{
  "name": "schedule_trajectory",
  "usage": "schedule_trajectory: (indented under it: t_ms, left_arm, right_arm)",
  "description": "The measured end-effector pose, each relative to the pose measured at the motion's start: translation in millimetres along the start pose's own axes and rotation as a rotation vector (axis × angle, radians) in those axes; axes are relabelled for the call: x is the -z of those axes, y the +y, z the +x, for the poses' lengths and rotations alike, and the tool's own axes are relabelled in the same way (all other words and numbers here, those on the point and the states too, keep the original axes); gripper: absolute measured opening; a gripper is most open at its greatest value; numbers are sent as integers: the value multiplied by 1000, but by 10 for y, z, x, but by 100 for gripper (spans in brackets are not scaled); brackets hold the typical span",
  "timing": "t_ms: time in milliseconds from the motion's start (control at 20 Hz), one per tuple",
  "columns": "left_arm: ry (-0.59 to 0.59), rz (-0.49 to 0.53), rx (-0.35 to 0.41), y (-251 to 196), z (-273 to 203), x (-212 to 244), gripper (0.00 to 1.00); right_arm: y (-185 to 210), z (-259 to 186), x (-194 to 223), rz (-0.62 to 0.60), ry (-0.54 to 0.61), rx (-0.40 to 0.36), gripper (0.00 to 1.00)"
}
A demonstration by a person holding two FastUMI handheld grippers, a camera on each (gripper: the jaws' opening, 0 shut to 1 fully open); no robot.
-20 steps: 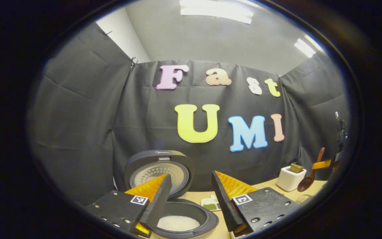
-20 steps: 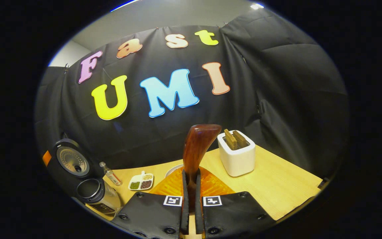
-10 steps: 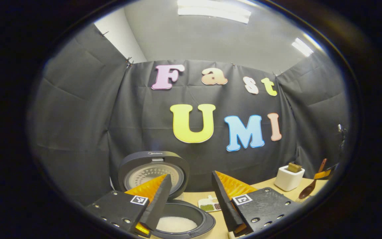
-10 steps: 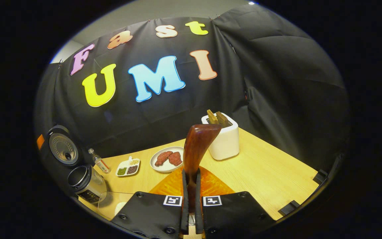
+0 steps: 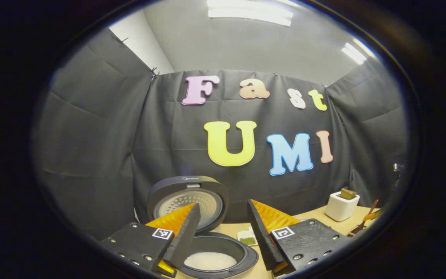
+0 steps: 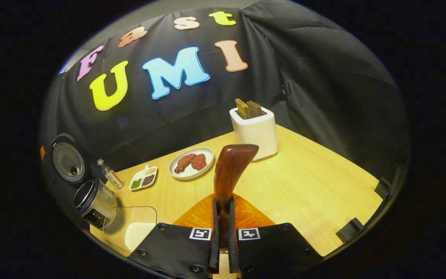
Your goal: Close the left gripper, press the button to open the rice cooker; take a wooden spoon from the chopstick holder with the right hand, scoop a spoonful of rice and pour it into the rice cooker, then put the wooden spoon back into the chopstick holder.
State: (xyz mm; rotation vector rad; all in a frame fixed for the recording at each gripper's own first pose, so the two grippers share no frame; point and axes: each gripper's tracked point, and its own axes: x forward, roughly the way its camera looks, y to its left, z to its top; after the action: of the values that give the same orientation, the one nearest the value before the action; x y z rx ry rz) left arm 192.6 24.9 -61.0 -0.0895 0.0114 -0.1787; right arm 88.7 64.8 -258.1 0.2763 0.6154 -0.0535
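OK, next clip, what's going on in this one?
The rice cooker stands open, lid up, with white rice in its pot. The left gripper hovers open over it. The right gripper is shut on the wooden spoon, off to the side near the clear rice container. The chopstick holder awaits the spoon.

Quick count: one rice cooker (image 6: 93, 201), lid up, one wooden spoon (image 6: 229, 176), one white chopstick holder (image 6: 254, 132) with two wooden pieces (image 6: 247, 109) sticking out. One plate (image 6: 191, 172) carrying two reddish slabs (image 6: 191, 162), one divided dish of beans (image 6: 143, 178), one small bottle (image 6: 108, 176), one clear container of rice (image 6: 132, 230). All on one desk (image 6: 308, 186).
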Motion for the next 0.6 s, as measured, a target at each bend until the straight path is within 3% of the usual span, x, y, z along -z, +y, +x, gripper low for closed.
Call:
schedule_trajectory:
  t_ms: [200, 300, 450, 600]
  left_arm:
    - [-4, 5, -12, 47, -22, -29, 75]
    - [-6, 6, -15, 51, -19, -55, 77]
    - [-6, 20, -21, 71, 20, -118, 76]
    - [1, 37, -40, 154, 137, -181, 76]
  right_arm:
    - [-4, -76, 21, -1, 10, -18, 17]
    - [15, -145, -101, -26, -29, -18, 26]
    - [-71, -311, -394, -97, -109, 30, 100]
    - [-92, -568, -793, -146, -222, 67, 98]
